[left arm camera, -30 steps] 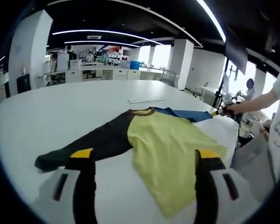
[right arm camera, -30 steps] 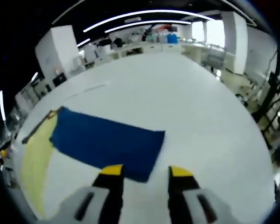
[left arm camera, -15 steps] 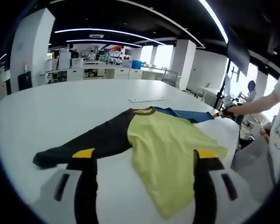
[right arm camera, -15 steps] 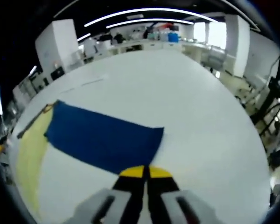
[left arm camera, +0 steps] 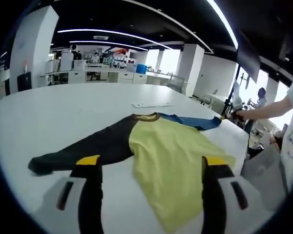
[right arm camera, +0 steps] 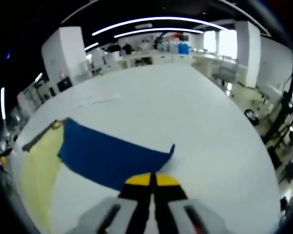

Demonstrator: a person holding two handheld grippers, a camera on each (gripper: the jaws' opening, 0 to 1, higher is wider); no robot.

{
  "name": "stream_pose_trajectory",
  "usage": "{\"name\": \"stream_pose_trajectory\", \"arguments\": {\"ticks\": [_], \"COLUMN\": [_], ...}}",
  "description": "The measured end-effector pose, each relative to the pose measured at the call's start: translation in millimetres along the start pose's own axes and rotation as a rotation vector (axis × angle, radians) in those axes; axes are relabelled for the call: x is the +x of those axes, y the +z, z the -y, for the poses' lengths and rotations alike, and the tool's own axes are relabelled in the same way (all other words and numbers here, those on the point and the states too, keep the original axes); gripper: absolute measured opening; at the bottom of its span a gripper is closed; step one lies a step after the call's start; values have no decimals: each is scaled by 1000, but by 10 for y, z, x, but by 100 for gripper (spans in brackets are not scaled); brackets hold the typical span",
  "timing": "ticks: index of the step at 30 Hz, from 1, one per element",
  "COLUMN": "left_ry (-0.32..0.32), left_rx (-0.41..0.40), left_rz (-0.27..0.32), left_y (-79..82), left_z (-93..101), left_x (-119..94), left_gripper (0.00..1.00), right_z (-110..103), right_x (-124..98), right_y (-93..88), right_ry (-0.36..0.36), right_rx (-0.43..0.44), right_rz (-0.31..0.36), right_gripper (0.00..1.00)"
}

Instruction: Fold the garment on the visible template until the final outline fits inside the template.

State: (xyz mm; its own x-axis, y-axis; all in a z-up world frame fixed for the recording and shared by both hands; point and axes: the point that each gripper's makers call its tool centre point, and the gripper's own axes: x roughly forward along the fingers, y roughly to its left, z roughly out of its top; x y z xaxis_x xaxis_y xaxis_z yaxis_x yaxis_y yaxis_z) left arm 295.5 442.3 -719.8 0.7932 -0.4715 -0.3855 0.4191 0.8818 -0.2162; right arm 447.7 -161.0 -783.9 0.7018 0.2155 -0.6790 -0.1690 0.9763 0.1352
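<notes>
A long-sleeved garment lies flat on the white table (left arm camera: 49,112). It has a yellow body (left arm camera: 176,156), a black sleeve (left arm camera: 88,148) stretching left and a blue sleeve (left arm camera: 195,120) pointing away to the right. My left gripper (left arm camera: 151,163) hovers open over the garment's near hem, its jaws wide apart and holding nothing. My right gripper (right arm camera: 152,179) is shut on the cuff end of the blue sleeve (right arm camera: 112,156), whose far corner curls up off the table. In the left gripper view the right gripper (left arm camera: 225,116) shows at the sleeve's tip.
A thin pale sheet (left arm camera: 154,104) lies flat on the table beyond the collar. A person's arm (left arm camera: 268,107) reaches in from the right, past the table edge. Desks and pillars stand far behind, with chairs off the table's right side (right arm camera: 278,141).
My right gripper went from open to shut on the blue sleeve's cuff, and the cuff end has since risen off the table. The left gripper stayed open and barely shifted.
</notes>
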Motion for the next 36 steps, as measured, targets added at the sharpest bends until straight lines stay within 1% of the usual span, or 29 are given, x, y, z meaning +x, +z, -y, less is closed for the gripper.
{"name": "stream_pose_trajectory", "arguments": {"ticks": [1,2,4,6,8,9,12,13,14,17,18,20,22,23,26,27,29,30,32,33,34,36], "left_ry": [-2,-2,-8,-17,-25,-26,-28,-31,-30,-33,-37,-40,-42,-40,-39,-39,-38,-37,-36,-36,-33,-32], "left_rx": [2,6,9,9,12,14,11,12,15,31,33,41,47,51,47,46,43,43,44,41,38,30], "left_rz": [1,-1,2,6,3,6,13,14,12,11,10,7,5,4,6,9,10,7,6,6,7,11], "left_y": [-6,-12,-9,-2,-10,-7,-5,-6,-9,-16,-16,-20,-24,-26,-29,-31,-42,-52,-68,-79,-84,-95], "left_z": [3,5,28,60,71,94,78,86,80,59,80,82,48,25,-11,-20,-32,-34,-38,-41,-48,-59], "left_x": [11,19,33,43,36,35,17,13,8,-10,-14,-24,-41,-51,-77,-84,-88,-90,-98,-102,-105,-110], "left_gripper": [81,81,81,80,81,80,80,80,80,80,80,80,80,80,80,80,80,80,80,80,80,80], "right_z": [-38,-122,-332,-551,-760,-898,-1189,-1384,-1476,-1742,-1857,-2067,-2286,-2396,-2673,-2810,-2961,-3029,-3224,-3261,-3302,-3458], "right_x": [14,33,19,73,86,100,186,175,187,299,337,360,438,443,501,505,533,558,554,616,639,627], "right_y": [33,82,138,236,308,366,505,533,559,637,668,688,742,740,795,800,801,817,793,845,858,836], "right_ry": [16,39,69,118,149,175,230,263,276,320,339,367,401,418,467,480,505,513,542,553,559,582], "right_rx": [-5,-5,-17,-23,-40,-43,-43,-46,-42,-43,-44,-44,-56,-60,-60,-66,-86,-83,-87,-99,-109,-103], "right_rz": [7,11,23,35,44,53,68,74,76,76,78,74,73,70,69,69,61,62,53,50,48,45], "right_gripper": [0,0,0,0,0,0,0,0,0,0,0,0,0,0,0,0,0,0,0,0,0,0]}}
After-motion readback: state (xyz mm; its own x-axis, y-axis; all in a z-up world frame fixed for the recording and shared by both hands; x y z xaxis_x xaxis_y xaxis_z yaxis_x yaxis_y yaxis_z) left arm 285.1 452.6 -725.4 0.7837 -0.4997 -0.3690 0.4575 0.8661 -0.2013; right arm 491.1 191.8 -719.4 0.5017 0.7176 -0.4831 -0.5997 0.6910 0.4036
